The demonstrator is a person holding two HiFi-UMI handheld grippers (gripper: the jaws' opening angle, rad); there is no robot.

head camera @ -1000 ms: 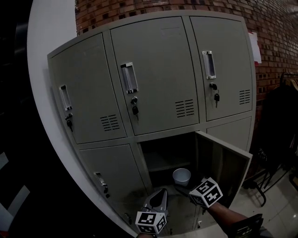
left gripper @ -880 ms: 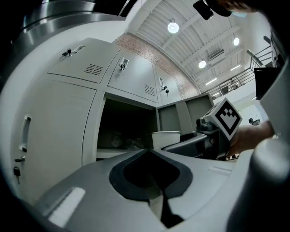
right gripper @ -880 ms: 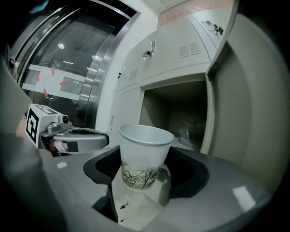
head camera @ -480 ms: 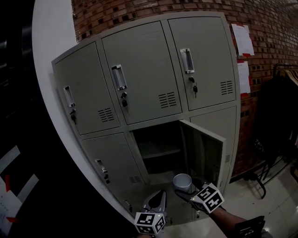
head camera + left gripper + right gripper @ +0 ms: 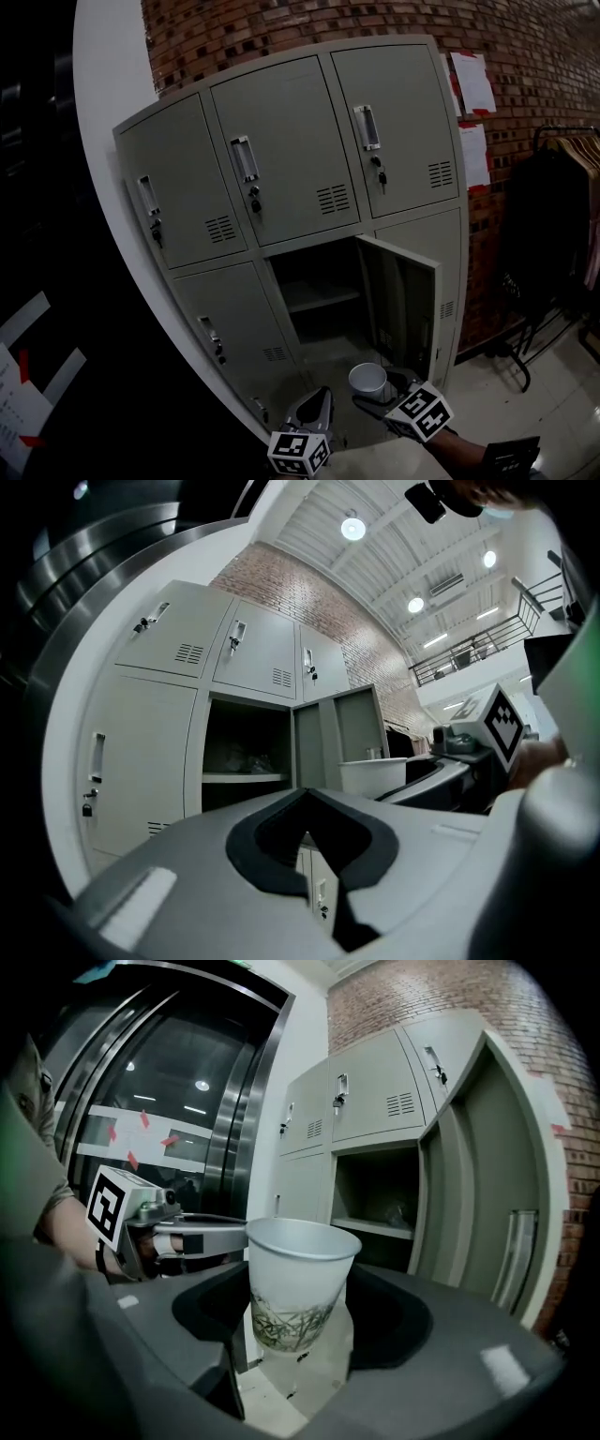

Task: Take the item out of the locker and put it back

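Note:
A white paper cup (image 5: 367,380) with a green grass print near its base (image 5: 298,1283) stands upright between the jaws of my right gripper (image 5: 372,396), which is shut on its sides (image 5: 300,1335). The cup hangs in front of the open lower-middle locker (image 5: 319,300), outside the compartment, with the door (image 5: 403,305) swung out to the right. Something crumpled lies on the inner shelf (image 5: 394,1213). My left gripper (image 5: 322,398) is beside the cup on the left, its jaws together and empty (image 5: 305,834).
The grey locker bank (image 5: 281,159) stands against a brick wall with papers (image 5: 469,84) pinned to it. A rack of dark clothes (image 5: 562,216) and a black stand (image 5: 525,366) are at the right. A white column (image 5: 103,112) borders the lockers' left side.
Both grippers have drawn back from the lockers, and the cup has come out of the compartment with the right one. The lockers now look smaller and farther off.

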